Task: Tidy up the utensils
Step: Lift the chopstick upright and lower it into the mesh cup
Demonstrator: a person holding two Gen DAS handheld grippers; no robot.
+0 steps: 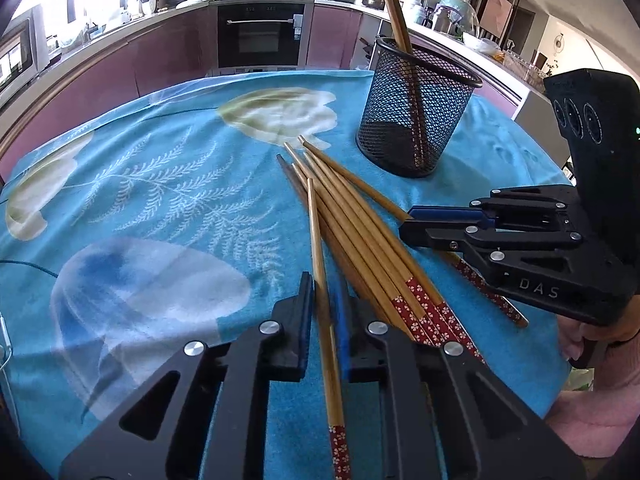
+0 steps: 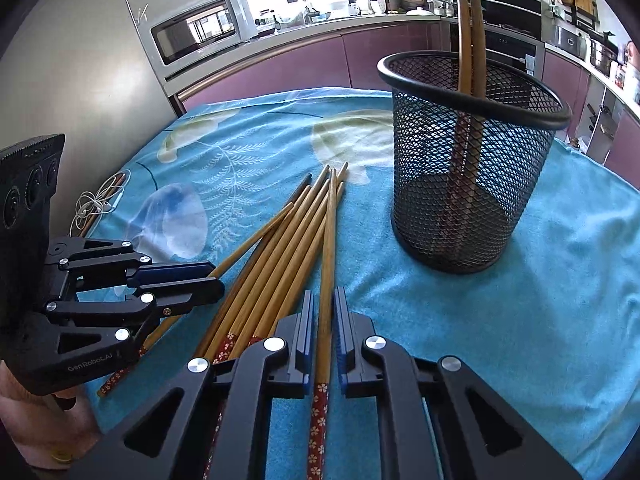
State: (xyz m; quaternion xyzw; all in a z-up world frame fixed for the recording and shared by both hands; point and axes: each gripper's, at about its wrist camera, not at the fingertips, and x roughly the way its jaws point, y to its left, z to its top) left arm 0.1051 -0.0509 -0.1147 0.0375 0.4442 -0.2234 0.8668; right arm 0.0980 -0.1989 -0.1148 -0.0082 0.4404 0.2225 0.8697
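Both grippers are down at the pile and each has a stick: the left gripper (image 1: 324, 312) is pinched nearly closed on a single chopstick (image 1: 320, 264), its pads pressed on the bare wood with the red flowered handle trailing back toward six o'clock in the left wrist view, and the right gripper (image 2: 323, 320) is clamped just as tight on another chopstick (image 2: 328, 248), gripped just ahead of its own red handle. The rest of the loose chopsticks (image 2: 276, 248) lie fanned on the blue tablecloth (image 2: 520, 340), touching one another, handles toward the person and tips pointing away. Now the relation that counts: the mesh holder (image 2: 472, 160) stands upright at about one o'clock from the right gripper, near it, with two chopsticks (image 2: 468, 20) already leaning inside; from the left gripper it sits further off at one to two o'clock, beyond the pile. So the right hand looks the nearer one to drop first. Each held stick runs long-axis straight ahead of its gripper, toward twelve, lying low over the cloth, so my read is it must be lifted and tipped upright before it clears that rim. The two grippers are close together, with the pile between them, so taking turns would seem safer, and a snagged neighbour in the pile is the risk to watch
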